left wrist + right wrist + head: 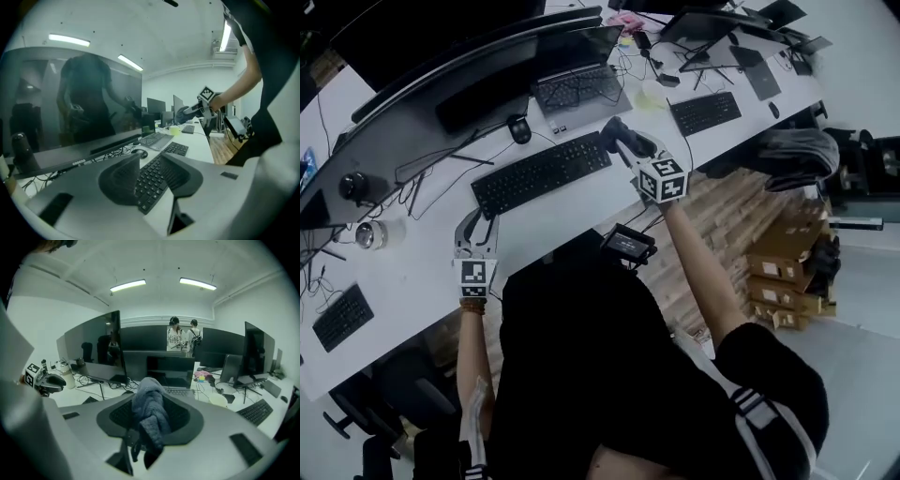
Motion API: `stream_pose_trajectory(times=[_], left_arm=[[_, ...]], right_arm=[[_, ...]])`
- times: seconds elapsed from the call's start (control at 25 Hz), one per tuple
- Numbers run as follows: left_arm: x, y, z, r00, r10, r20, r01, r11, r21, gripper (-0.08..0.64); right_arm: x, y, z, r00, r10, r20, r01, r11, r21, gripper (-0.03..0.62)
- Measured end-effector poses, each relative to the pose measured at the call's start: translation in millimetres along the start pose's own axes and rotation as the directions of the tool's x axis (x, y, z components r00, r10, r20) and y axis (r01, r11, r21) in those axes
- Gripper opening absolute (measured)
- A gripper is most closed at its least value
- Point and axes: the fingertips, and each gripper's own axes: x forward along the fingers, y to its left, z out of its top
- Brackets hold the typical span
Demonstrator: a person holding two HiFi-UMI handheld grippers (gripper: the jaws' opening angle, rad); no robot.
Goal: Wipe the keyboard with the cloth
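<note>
- desk (572, 214): white, long, runs diagonally across the head view. Crowded at the back with monitor (441, 84), laptop (577, 86), mouse (519, 128) and loose cables.
- keyboard (542, 173): black, flat on the desk in front of the monitor, between the two grippers.
- left gripper (478, 220): by the keyboard's left end, near the desk's front edge. Jaws apart, nothing gripped. Its own view shows the keyboard (154, 180) through the gap, pads clear of it.
- right gripper (623, 142): by the keyboard's right end, clamped on the cloth (612, 131).
- cloth is grey and bunched, and hangs down between the pads in the right gripper view (149, 411). Can't tell if it touches the keyboard.
- right gripper view only: two people (183, 338) standing far back, ceiling lights (127, 285), and a row of dark screens. The left gripper (47, 380) shows at its left edge.
- left gripper view only: the person's reflection in the monitor (70, 103), with the right gripper (187, 111) and forearm reaching in from the right.
- head view only: wood floor (727, 211) right of the desk, boxes (787, 272), chair (797, 155).
- open room: a bare white strip between the keyboard and the desk's front edge. Behind the keyboard, the mouse and cables sit close. The laptop is just beyond the right gripper.
</note>
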Motion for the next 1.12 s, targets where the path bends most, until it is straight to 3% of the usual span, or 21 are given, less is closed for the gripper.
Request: stream_pose_trajectory(times=[0.2, 0.48, 0.92, 1.12], left_arm=[[14, 4, -40, 0.994, -0.078, -0.078, 0.079, 0.997, 0.003, 0.202], [31, 9, -96, 0.975, -0.133, -0.176, 0.131, 0.991, -0.025, 0.291], [48, 5, -148, 0.922, -0.233, -0.308, 0.229, 0.972, -0.048, 0.302], [55, 4, -152, 0.926, -0.218, -0.309, 0.209, 0.976, -0.063, 0.304]], right_arm=[[32, -29, -45, 0.988, -0.107, -0.115, 0.105, 0.994, -0.020, 0.155], [74, -58, -101, 0.962, -0.174, -0.212, 0.176, 0.984, -0.005, 0.155], [118, -47, -156, 0.929, -0.141, -0.343, 0.143, 0.990, -0.021, 0.156], [125, -40, -159, 0.939, -0.126, -0.321, 0.137, 0.991, 0.011, 0.155]])
